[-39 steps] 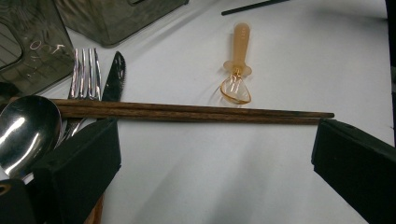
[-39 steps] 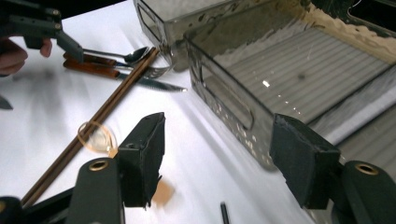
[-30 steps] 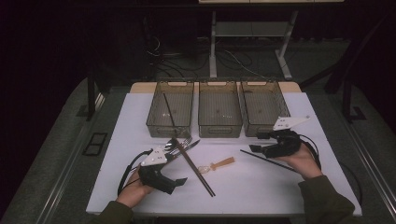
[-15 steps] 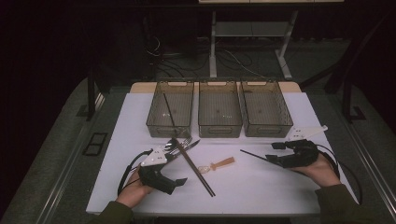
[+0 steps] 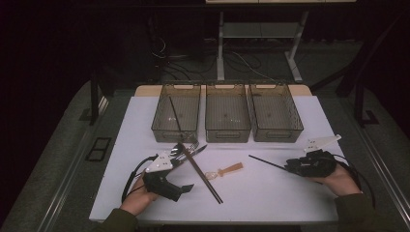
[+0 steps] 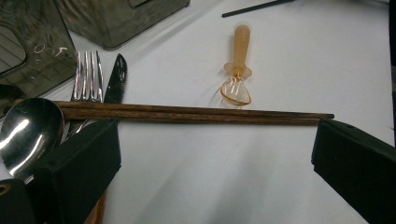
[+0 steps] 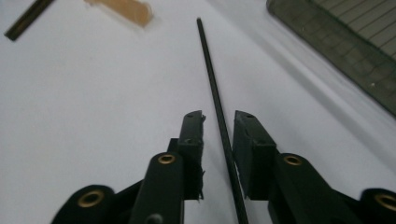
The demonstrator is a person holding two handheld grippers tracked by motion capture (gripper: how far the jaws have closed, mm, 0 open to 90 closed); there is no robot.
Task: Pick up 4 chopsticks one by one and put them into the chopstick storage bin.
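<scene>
- High view: the right gripper (image 5: 292, 166) lies low on the white table (image 5: 270, 193), its jaws just been closing around the near end of a thin black chopstick (image 5: 266, 162). The left gripper (image 5: 186, 187) rests wide open beside a pile of cutlery in front of three smoky plastic bins (image 5: 227, 133).
- Left gripper view: open jaws flank a pair of brown wooden chopsticks (image 6: 187, 113); a shiny spoon (image 6: 28, 130), a fork (image 6: 88, 77) and a small whisk (image 6: 236, 70) are nearby.
- Right gripper view: the chopstick (image 7: 219, 121) runs between the pads, gaps either side, not yet pinched. Slim, smooth and flat on the table, it could roll or slip out as the jaws shut.
</scene>
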